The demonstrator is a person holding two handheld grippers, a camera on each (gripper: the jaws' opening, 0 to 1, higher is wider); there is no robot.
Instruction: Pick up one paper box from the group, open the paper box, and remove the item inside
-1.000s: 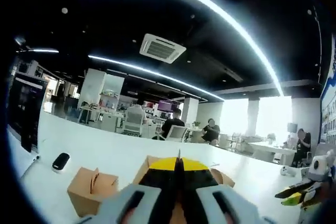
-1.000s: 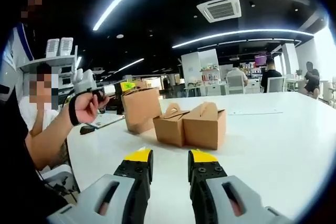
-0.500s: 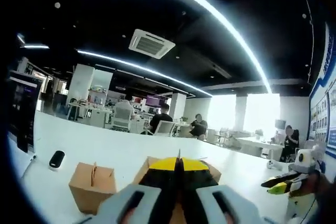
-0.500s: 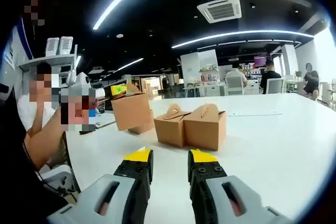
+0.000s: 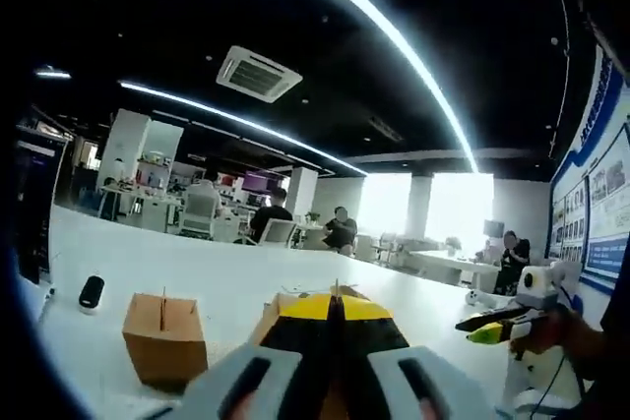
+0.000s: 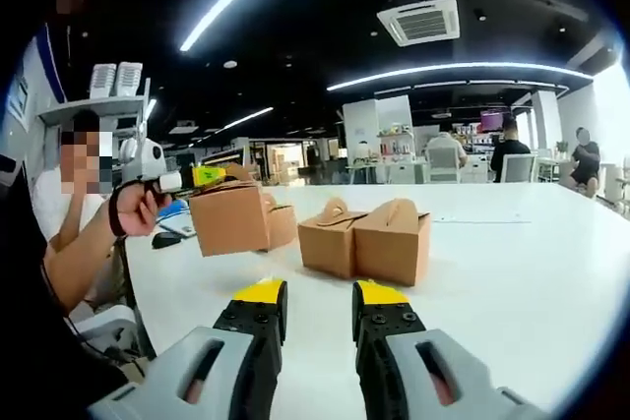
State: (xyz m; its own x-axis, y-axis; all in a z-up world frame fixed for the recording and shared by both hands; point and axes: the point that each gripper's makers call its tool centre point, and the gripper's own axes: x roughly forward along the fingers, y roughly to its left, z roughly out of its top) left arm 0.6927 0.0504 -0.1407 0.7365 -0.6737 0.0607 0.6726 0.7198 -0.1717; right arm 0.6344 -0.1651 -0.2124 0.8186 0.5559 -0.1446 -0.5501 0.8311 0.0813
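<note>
In the left gripper view my left gripper [image 5: 335,304] is shut, and brown card of a paper box [image 5: 279,304] shows on either side of its jaws. The right gripper view shows that same left gripper [image 6: 202,178] in a hand, shut on the top of the brown paper box [image 6: 228,219], which sits low over the white table [image 6: 512,272]. Two more handled paper boxes [image 6: 330,240] [image 6: 394,243] stand side by side just right of it. My right gripper [image 6: 320,294] is open and empty, short of the boxes. It appears as the right gripper [image 5: 489,326] at the right.
Another paper box [image 5: 162,337] stands on the table left of my left jaws, with a small black device [image 5: 91,292] beyond it and a dark screen [image 5: 25,204] at the edge. A seated person [image 6: 84,204] is at the table's left end. People sit at far desks.
In the right gripper view the held box has moved left and down toward the table, and the left gripper now lies level. The left gripper view has swung. The right jaws stay open.
</note>
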